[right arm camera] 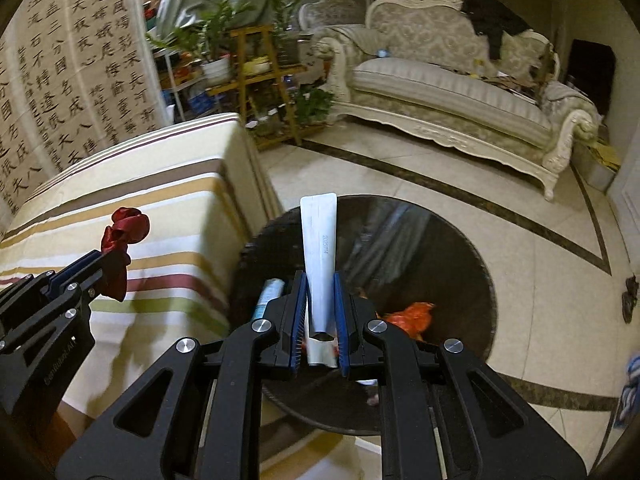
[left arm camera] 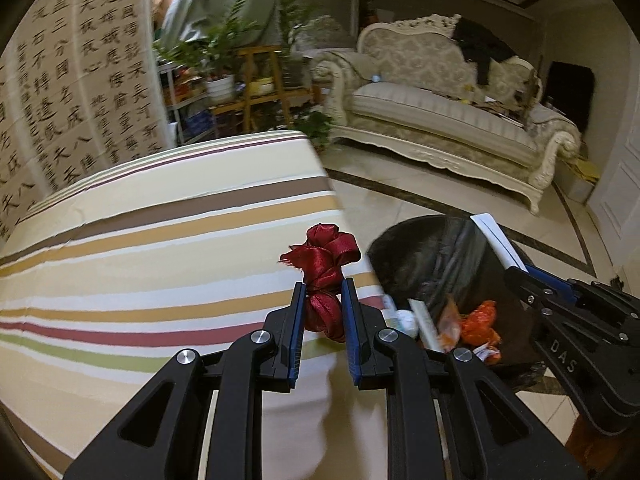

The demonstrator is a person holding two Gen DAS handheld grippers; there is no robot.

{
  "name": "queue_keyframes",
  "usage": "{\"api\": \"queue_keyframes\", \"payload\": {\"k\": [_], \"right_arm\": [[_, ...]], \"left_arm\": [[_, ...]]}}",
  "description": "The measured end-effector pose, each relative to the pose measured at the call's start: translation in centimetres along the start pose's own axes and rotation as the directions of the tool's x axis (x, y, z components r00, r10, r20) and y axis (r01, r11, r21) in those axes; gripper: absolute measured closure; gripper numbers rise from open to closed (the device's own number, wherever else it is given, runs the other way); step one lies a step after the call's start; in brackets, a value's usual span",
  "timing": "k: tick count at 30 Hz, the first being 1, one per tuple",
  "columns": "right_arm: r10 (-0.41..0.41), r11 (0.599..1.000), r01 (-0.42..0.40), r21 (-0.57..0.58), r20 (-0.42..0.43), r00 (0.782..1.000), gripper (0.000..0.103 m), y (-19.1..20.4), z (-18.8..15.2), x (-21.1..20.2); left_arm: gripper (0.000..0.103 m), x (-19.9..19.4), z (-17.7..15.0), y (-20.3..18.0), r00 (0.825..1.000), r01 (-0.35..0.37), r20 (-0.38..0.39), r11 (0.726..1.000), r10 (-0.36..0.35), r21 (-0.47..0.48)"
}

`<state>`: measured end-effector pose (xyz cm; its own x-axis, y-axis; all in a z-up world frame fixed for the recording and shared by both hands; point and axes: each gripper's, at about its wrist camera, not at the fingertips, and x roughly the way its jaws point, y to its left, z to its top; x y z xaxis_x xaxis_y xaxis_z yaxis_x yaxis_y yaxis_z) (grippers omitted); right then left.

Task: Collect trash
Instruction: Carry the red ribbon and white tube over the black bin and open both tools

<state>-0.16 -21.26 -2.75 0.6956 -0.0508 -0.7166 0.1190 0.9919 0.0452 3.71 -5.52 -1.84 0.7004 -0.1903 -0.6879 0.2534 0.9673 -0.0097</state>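
The crumpled dark-red satin ribbon [left arm camera: 326,280] is pinched between the blue-padded fingers of the left gripper [left arm camera: 322,312], its knotted loops sticking out ahead of the fingertips and hanging in the air above the striped cloth-covered surface [left arm camera: 160,240], near that surface's edge. To the right of this gripper and lower down stands the round bin lined with a black plastic bag [left arm camera: 432,248], which already holds orange wrappers [left arm camera: 478,322] and some pale scraps. The right gripper [right arm camera: 320,312] is closed on a flat white flattened tube [right arm camera: 319,248], which points forward and sits directly over the bin's [right arm camera: 440,240] open mouth. Both pieces look ready for dropping, so the step in hand seems to be release into the bin. To do it well, the tube could go first, since it is already above the opening; spreading the fingers fully should let it fall clear. The ribbon needs carrying rightward until it is past the bin's near rim before the left gripper lets go, because dropped from here it would likely land on the striped cloth. Soft satin may cling to the ridged pads, so a wide opening and a slight downward tilt would probably help it slide off.
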Motion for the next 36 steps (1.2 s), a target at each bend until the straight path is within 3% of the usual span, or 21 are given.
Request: {"api": "queue_keyframes", "payload": {"k": [19,22,25,27,32,36], "right_arm": [[-0.046,0.995,0.047,0.083,-0.013,0.999,0.088,-4.8,0.3,1.6],[-0.052,0.994,0.053,0.095,-0.012,0.999,0.086,-5.1,0.3,1.7],[-0.055,0.992,0.056,0.109,-0.012,0.998,0.078,-5.5,0.3,1.9],[-0.056,0.992,0.057,0.112,-0.014,0.998,0.078,-5.7,0.4,2.0],[-0.06,0.991,0.061,0.116,-0.013,0.998,0.077,-5.9,0.5,2.0],[-0.072,0.99,0.072,0.119,-0.003,0.997,0.066,-6.2,0.3,1.5]], "left_arm": [[0.084,3.1,1.3,-5.3,0.999,0.029,-0.022,0.996,-0.027,0.085],[0.084,3.6,1.7,-5.6,1.0,0.025,-0.02,0.996,-0.023,0.09],[0.082,3.7,1.6,-5.7,0.999,0.029,-0.027,0.995,-0.027,0.094],[0.069,3.7,1.6,-5.9,0.999,0.024,-0.024,0.995,-0.022,0.098],[0.054,3.8,1.7,-5.9,1.0,0.01,-0.011,0.996,-0.01,0.088],[0.04,3.3,1.6,-5.7,1.0,-0.01,0.013,0.996,0.009,0.086]]}}
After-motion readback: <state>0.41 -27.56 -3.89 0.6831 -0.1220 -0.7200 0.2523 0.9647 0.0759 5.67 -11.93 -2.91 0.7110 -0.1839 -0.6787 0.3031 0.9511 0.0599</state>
